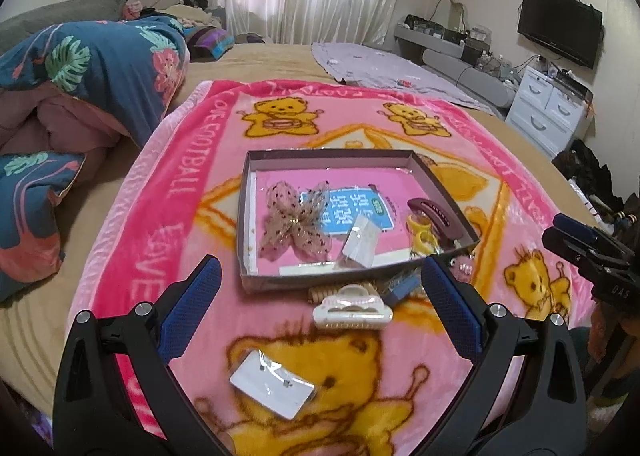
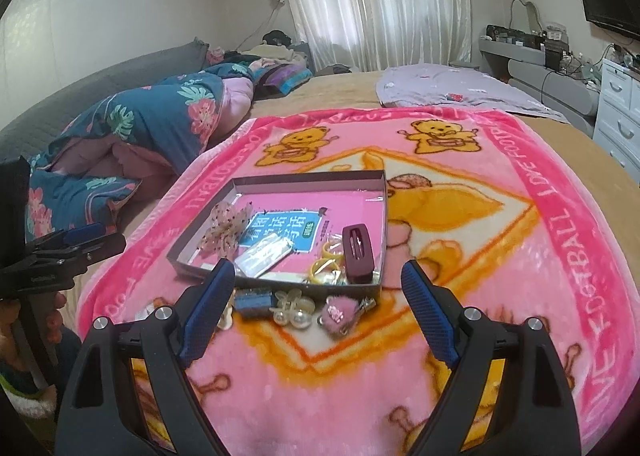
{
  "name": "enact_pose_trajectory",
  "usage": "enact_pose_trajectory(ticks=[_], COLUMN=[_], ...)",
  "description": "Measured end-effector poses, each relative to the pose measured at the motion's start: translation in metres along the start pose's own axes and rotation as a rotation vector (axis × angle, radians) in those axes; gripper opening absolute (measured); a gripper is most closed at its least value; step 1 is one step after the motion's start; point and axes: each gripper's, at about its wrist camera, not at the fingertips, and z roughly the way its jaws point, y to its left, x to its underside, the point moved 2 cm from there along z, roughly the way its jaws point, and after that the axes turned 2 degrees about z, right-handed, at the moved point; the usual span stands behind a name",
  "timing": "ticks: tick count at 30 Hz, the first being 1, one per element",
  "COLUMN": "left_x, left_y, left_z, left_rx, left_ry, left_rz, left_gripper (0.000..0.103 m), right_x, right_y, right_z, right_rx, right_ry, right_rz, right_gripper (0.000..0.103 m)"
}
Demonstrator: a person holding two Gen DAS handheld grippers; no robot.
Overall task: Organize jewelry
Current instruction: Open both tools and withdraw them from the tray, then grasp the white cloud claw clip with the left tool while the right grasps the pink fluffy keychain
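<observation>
Left wrist view: left gripper point(image 1: 320, 284) spread, empty, white hair claw point(image 1: 352, 310) centre frame; right gripper point(image 2: 318, 288) spread, empty. Risk: claw slips on soft blanket point(image 1: 168, 216), misses box point(image 1: 245, 216).

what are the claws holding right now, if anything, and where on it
Nothing. The left claw and right claw are both open and empty, above the blanket near the tray.

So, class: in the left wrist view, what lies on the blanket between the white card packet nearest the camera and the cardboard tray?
The left wrist view shows a cream hair claw clip between the white card packet and the tray. Small hair accessories crowd the tray's front wall.
</observation>
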Motion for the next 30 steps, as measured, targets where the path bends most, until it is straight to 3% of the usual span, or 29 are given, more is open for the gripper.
enact_pose_trajectory(ticks=[17,30], left_x=[0.039,0.050], left_y=[0.002,-0.029], left_z=[0.010,0.068], left_rx=[-0.023,0.004], left_ry=[0.106,0.217], left_rz=[0.019,0.097], left_gripper=[0.093,0.093], right_x=[0.032,0.045], right_y=[0.003,-0.017], right_z=[0.012,0.030], right_rx=[0.017,0.062], right_ry=[0.090,0.156], right_rz=[-0.042,-0.003], right_gripper=[0.084,0.084])
